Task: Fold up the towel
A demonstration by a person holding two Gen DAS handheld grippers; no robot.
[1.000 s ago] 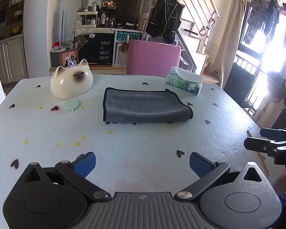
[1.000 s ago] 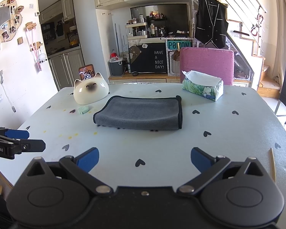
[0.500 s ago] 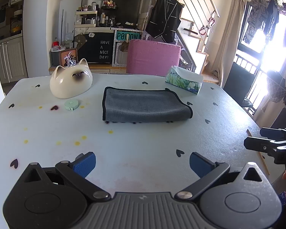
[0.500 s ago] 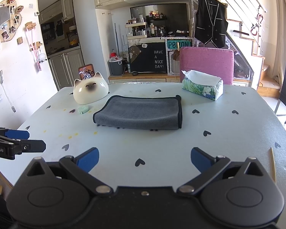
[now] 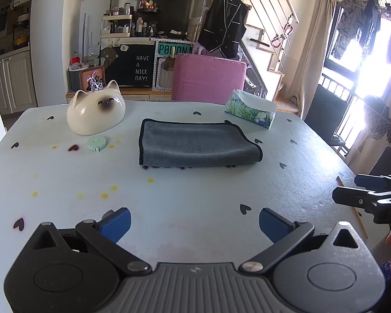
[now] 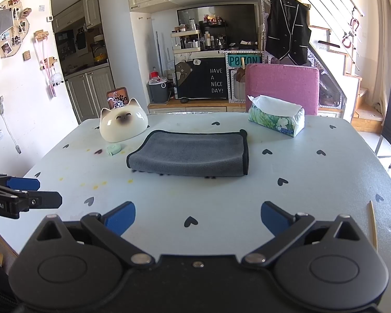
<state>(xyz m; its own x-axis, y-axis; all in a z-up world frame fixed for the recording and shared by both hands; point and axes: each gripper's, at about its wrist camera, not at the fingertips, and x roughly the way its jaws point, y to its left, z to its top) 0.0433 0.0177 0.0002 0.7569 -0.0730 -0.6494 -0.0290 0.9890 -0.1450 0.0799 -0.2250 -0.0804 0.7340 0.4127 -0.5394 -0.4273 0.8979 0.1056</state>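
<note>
A grey towel [image 5: 196,143] with a black hem lies folded flat in the middle of the pale blue table [image 5: 182,203]; it also shows in the right wrist view [image 6: 193,156]. My left gripper [image 5: 194,224] is open and empty near the table's front edge, well short of the towel. My right gripper [image 6: 198,217] is open and empty, also near the front edge. The right gripper shows at the right edge of the left wrist view [image 5: 365,195]. The left gripper shows at the left edge of the right wrist view [image 6: 20,195].
A cat-shaped ceramic bowl [image 5: 95,114] and a green tape measure [image 5: 96,143] sit left of the towel. A tissue box [image 5: 250,109] stands at the back right. A wooden stick [image 6: 372,224] lies near the right edge. A pink chair [image 5: 208,78] stands behind the table.
</note>
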